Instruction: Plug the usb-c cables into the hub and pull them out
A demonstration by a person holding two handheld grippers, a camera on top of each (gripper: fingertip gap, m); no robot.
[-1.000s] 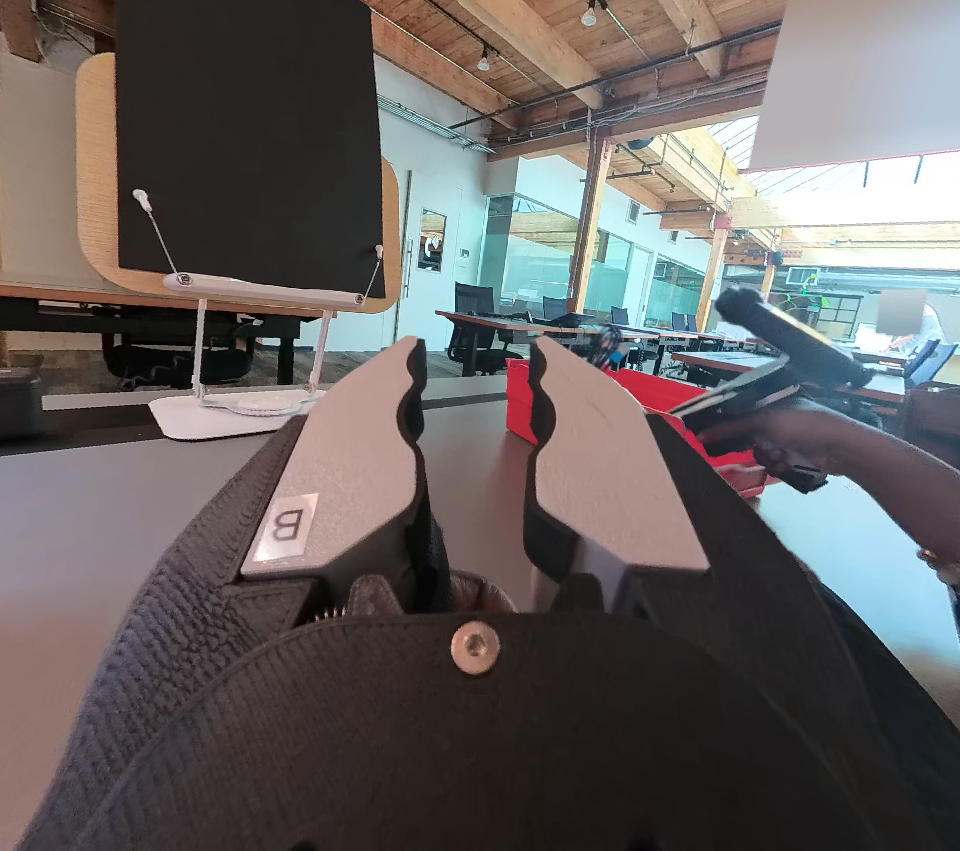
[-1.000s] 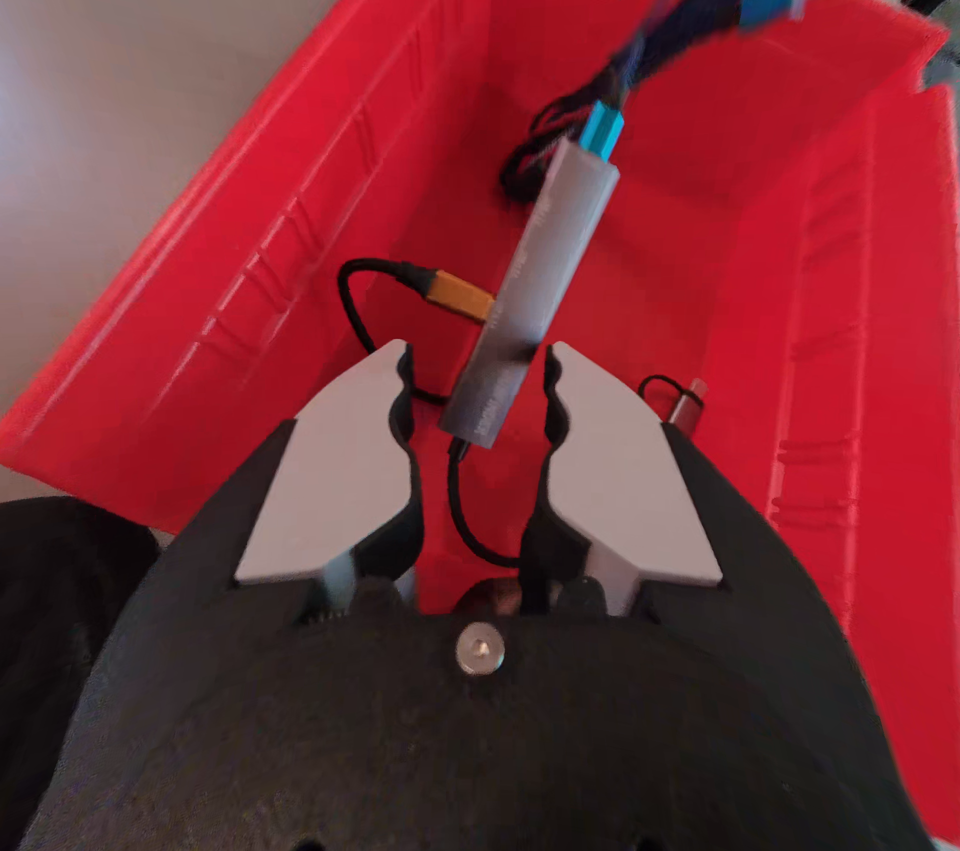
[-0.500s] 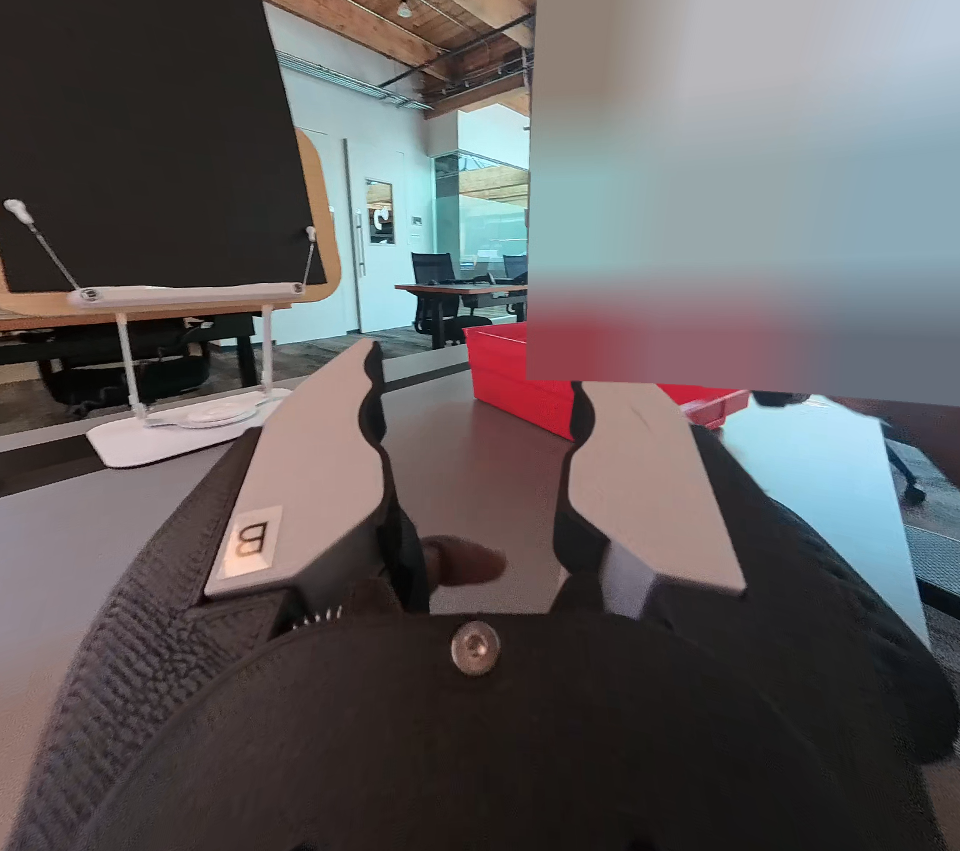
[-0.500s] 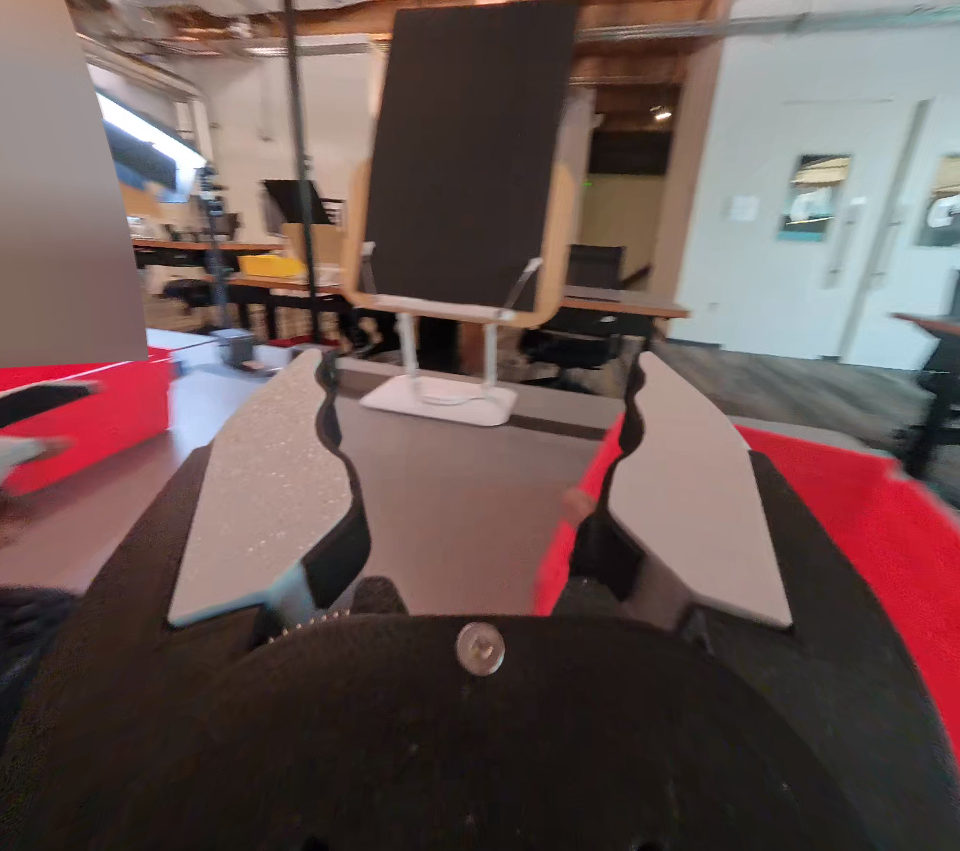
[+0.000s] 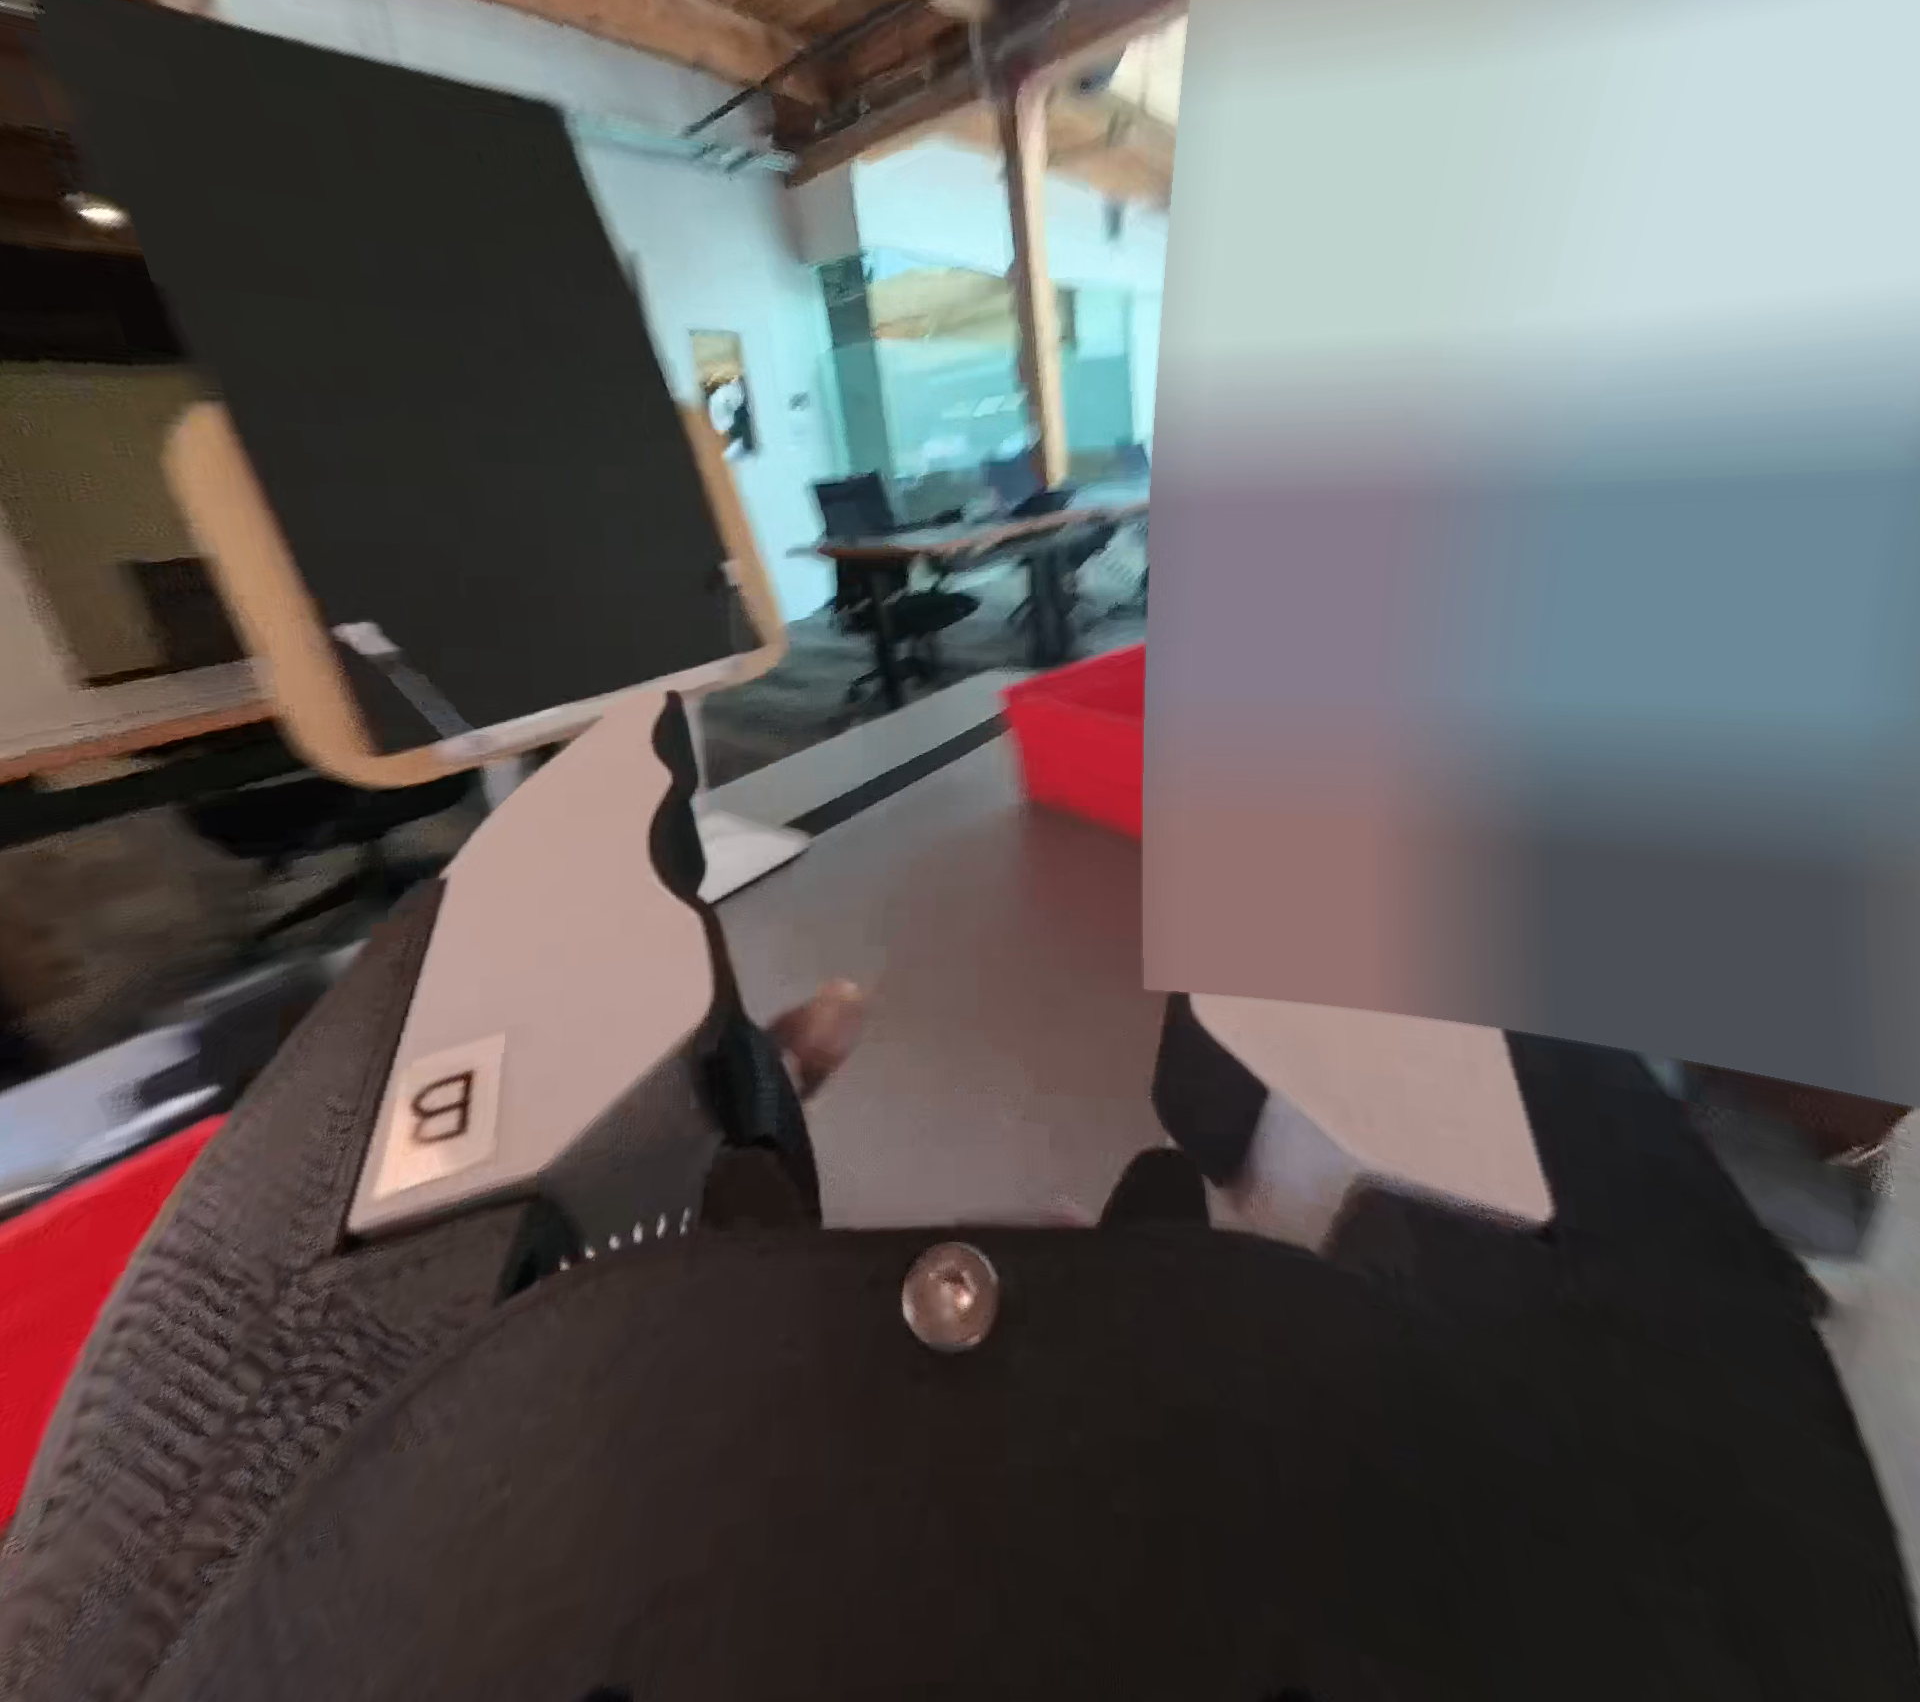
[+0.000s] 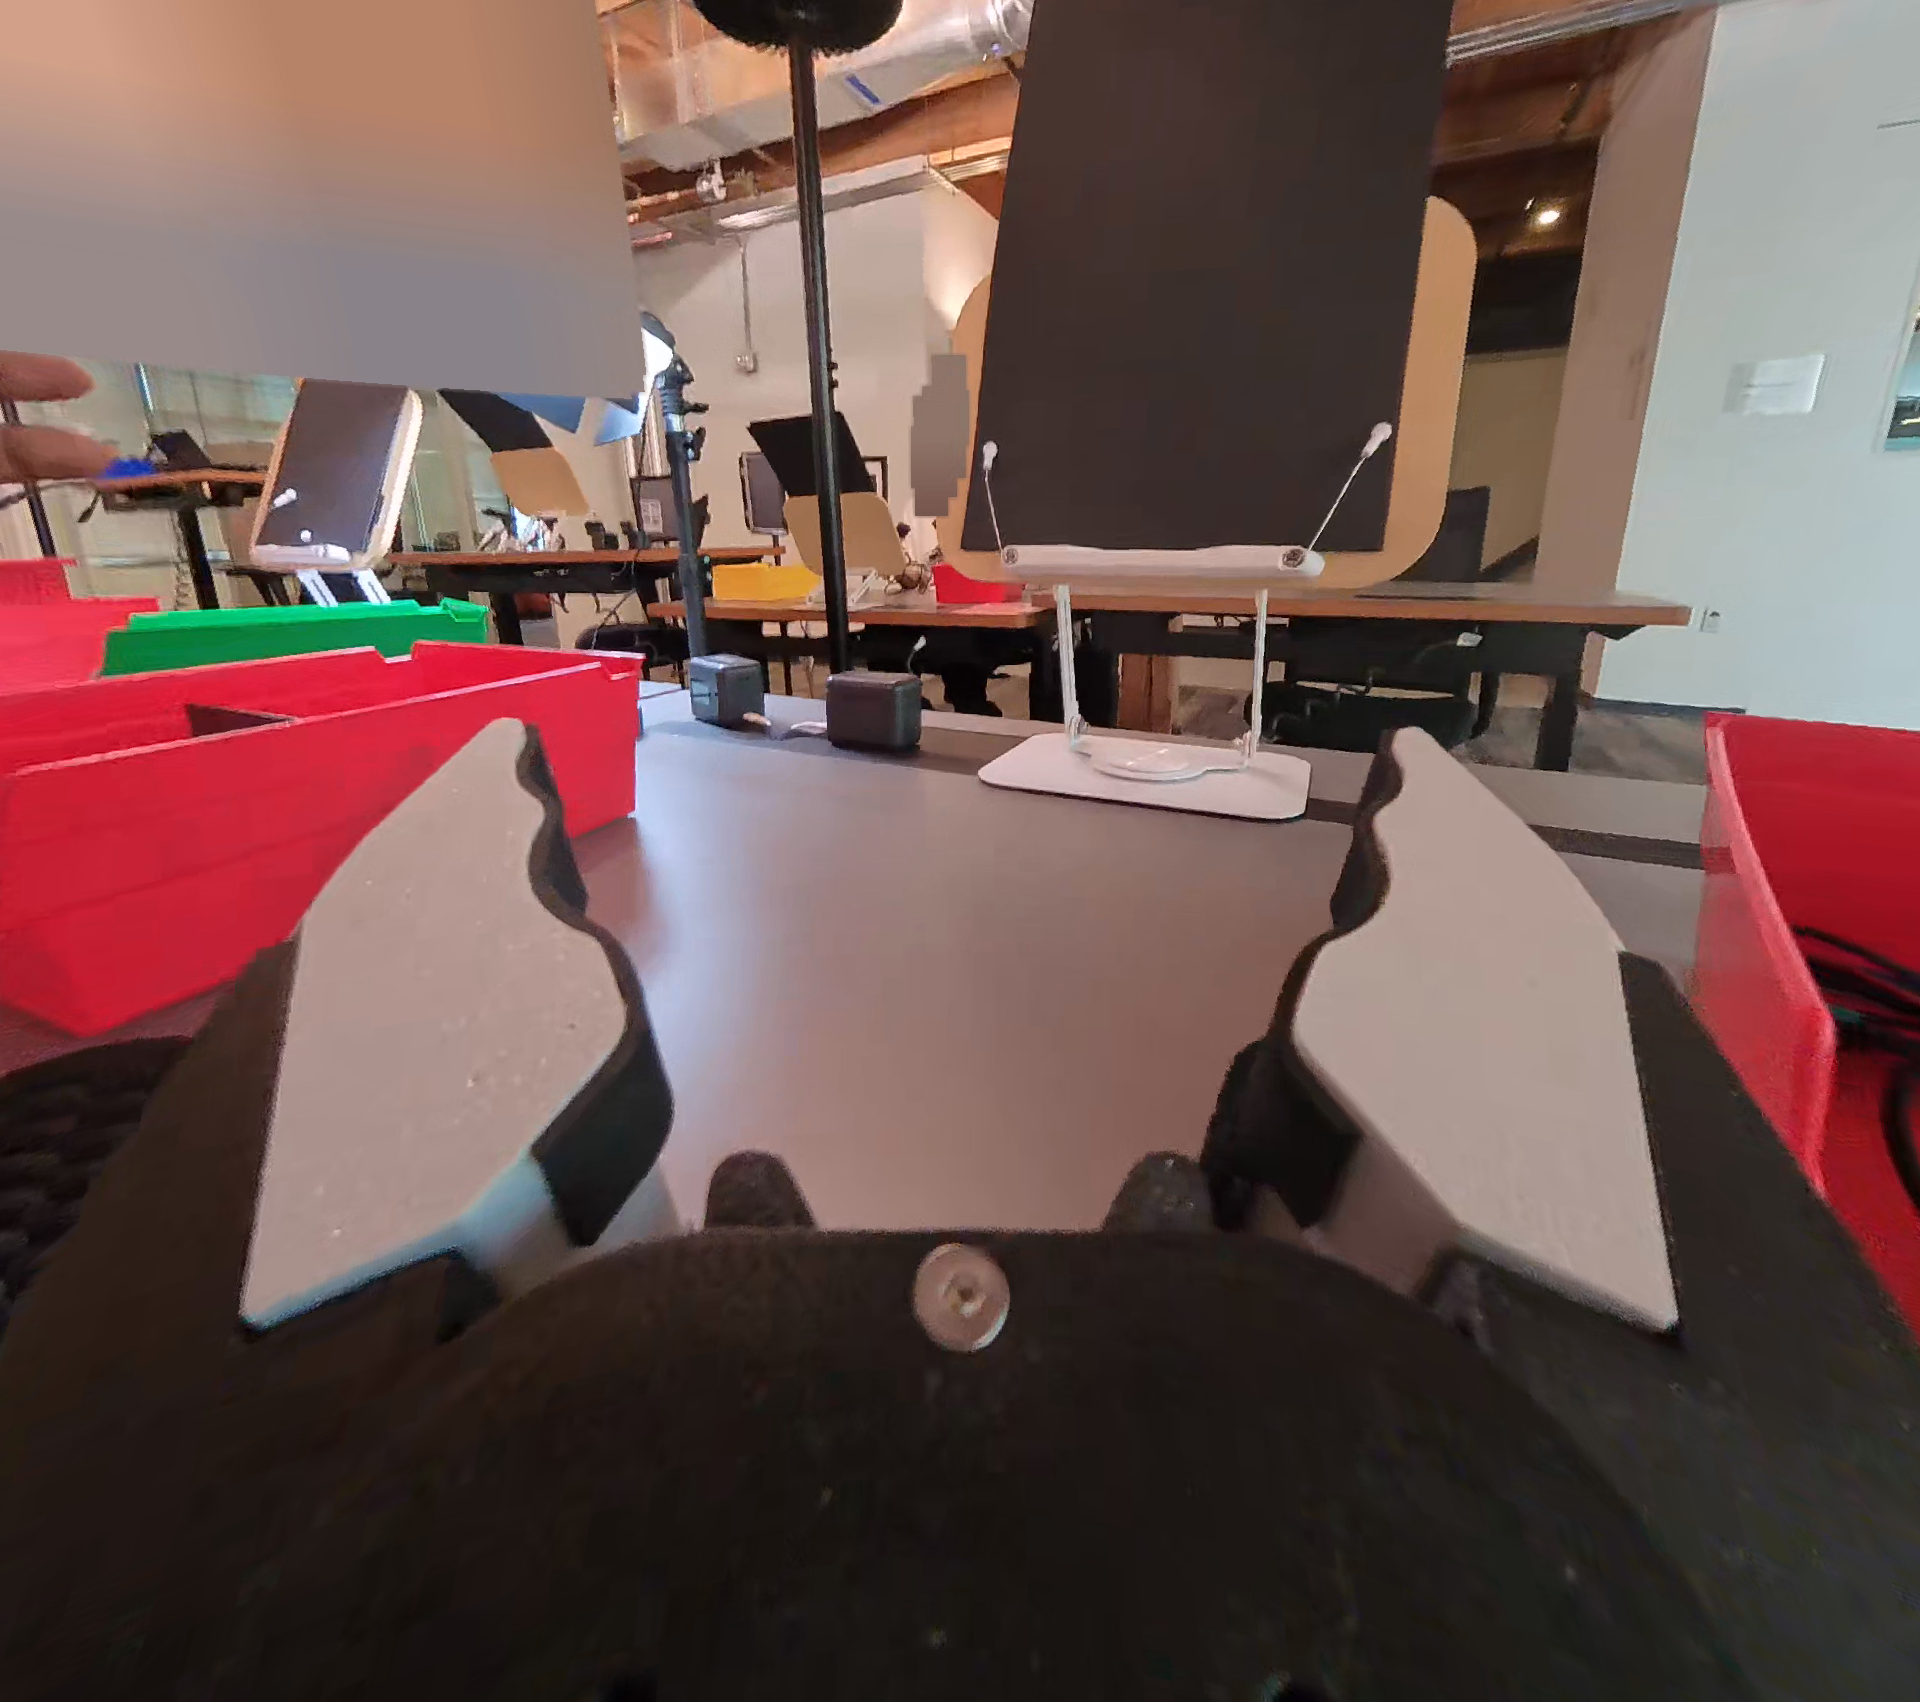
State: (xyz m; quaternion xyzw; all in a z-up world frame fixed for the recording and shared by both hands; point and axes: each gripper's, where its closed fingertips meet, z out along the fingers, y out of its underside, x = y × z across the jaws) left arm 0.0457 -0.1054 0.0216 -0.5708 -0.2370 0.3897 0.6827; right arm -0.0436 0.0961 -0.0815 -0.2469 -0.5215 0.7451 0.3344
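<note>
The hub is not in view. In the right wrist view, black cables [image 6: 1870, 972] lie in a red bin [image 6: 1756, 977] at the right edge. My right gripper [image 6: 956, 748] is open wide and empty, level over the grey table [image 6: 935, 977]. In the blurred, tilted left wrist view, my left gripper [image 5: 935, 842] is open and empty over the same table. Its left finger [image 5: 582, 925] shows; a mosaic patch hides most of its right finger. A red bin [image 5: 1081, 748] stands beyond it.
A black board on a white stand [image 6: 1143, 774] stands at the table's far edge, also in the left wrist view [image 5: 416, 426]. Two small black cubes [image 6: 873, 710] and a black pole [image 6: 816, 353] stand left of it. Red [image 6: 312, 779] and green [image 6: 291, 629] bins sit at left.
One second ago the grey hub stood between my right fingers over the red bin. My right gripper has since swung up level and opened wider. My left gripper has opened wider and tilted.
</note>
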